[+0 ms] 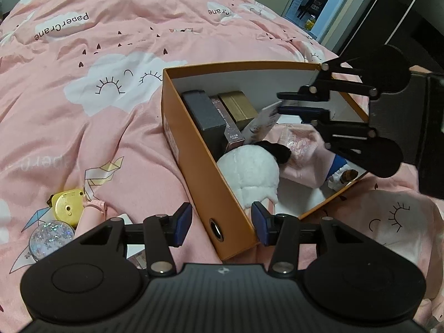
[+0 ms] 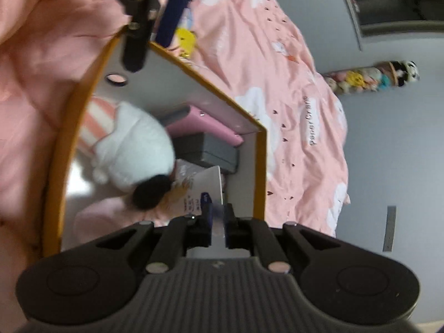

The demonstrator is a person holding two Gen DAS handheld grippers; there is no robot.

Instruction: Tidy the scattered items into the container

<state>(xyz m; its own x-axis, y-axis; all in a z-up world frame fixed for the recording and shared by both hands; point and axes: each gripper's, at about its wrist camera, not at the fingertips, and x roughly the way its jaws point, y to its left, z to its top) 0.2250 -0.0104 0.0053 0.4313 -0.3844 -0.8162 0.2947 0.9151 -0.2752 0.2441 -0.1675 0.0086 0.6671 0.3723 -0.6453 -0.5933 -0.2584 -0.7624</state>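
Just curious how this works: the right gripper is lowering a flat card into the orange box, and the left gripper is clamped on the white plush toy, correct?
Not quite. In the left wrist view the left gripper is open and holds nothing, straddling the orange box wall near the white plush toy. The right gripper does grip the flat card over the box.

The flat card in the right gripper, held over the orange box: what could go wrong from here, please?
1. The right gripper pinches the flat card only at its edge, so it may slip or tilt.
2. Gold box, grey box and white plush crowd the orange box; the card may wedge.
3. The open left gripper straddles the wall and could nudge the box.
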